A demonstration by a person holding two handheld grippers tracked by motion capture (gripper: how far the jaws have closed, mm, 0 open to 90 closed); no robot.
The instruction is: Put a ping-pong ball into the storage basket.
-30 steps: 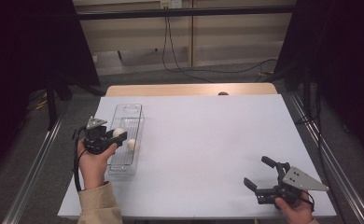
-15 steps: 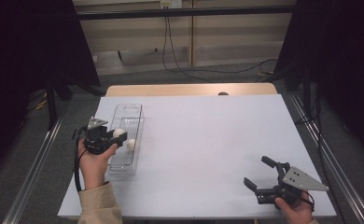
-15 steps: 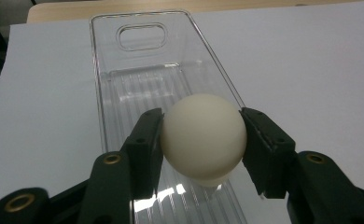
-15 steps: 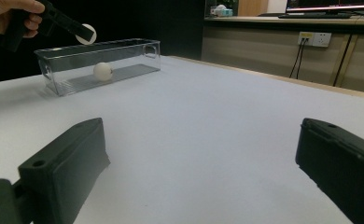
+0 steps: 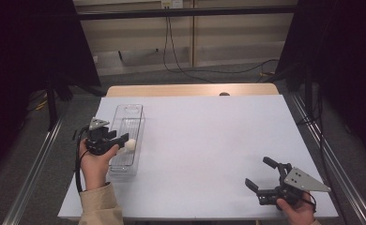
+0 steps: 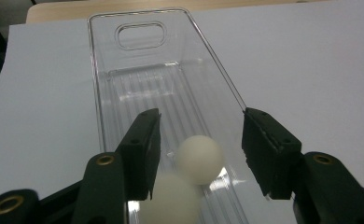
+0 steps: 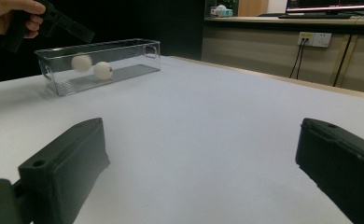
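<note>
White table [image 5: 209, 154] is filling most of the high view, with a wooden strip along its far edge. Clear bin [image 5: 127, 138] is lying lengthwise near the table's left edge, handle cutout at the far end; in the left gripper view [image 6: 138, 79] its ribbed floor is showing bare at the far half.

Left gripper [image 5: 120, 143] is hovering over the near half of the bin, held by the left hand [image 5: 95, 161] in a tan sleeve. Its jaws are standing wide apart and gripping nothing; the left gripper view is looking down between them into the bin.

Right gripper [image 5: 261, 176] is sitting low at the table's near right corner, well apart from the bin, in the right hand [image 5: 296, 211]. Its jaws are spread wide too, nothing between them, bare table showing in the gap in the right gripper view.

Two white balls are showing inside the bin: one ball [image 6: 200, 158] sharp, below the open left jaws, and a second ball [image 6: 171, 200] blurred, closer to the camera. From the right gripper view both are sitting side by side in the bin's near half, ball [image 7: 103, 70] and second ball [image 7: 81, 62], the second one blurred; cannot tell if it is resting or in the air.
</note>
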